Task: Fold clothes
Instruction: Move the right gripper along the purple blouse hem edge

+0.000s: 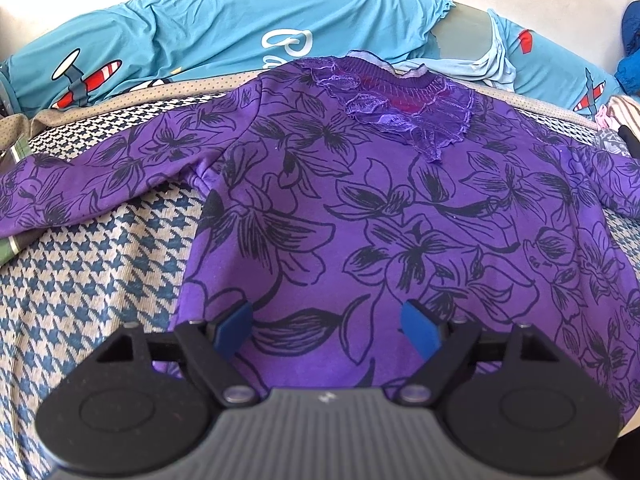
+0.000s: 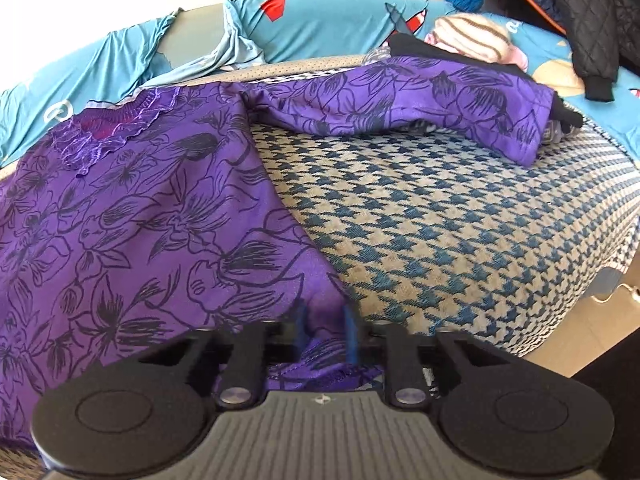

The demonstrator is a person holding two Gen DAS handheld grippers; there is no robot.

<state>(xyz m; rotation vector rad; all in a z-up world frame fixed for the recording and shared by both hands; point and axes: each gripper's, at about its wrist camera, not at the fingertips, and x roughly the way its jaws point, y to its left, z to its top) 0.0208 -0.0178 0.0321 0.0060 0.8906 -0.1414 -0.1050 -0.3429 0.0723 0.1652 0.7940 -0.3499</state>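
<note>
A: What lies in front of you?

B: A purple top (image 1: 360,216) with black flowers, spread flat on a blue-and-cream checked bed cover (image 1: 100,264), its lace collar (image 1: 400,104) at twelve o'clock.

A: And your left gripper (image 1: 326,330)?

B: Spread wide above the hem, blue pads (image 1: 236,326) apart, holding nothing.

A: Your right gripper (image 2: 324,330)?

B: Nearly closed, pinching the hem corner of the top (image 2: 324,354) at six o'clock. One sleeve (image 2: 440,96) stretches toward one o'clock, reaching the turquoise sheet (image 2: 328,24).
</note>
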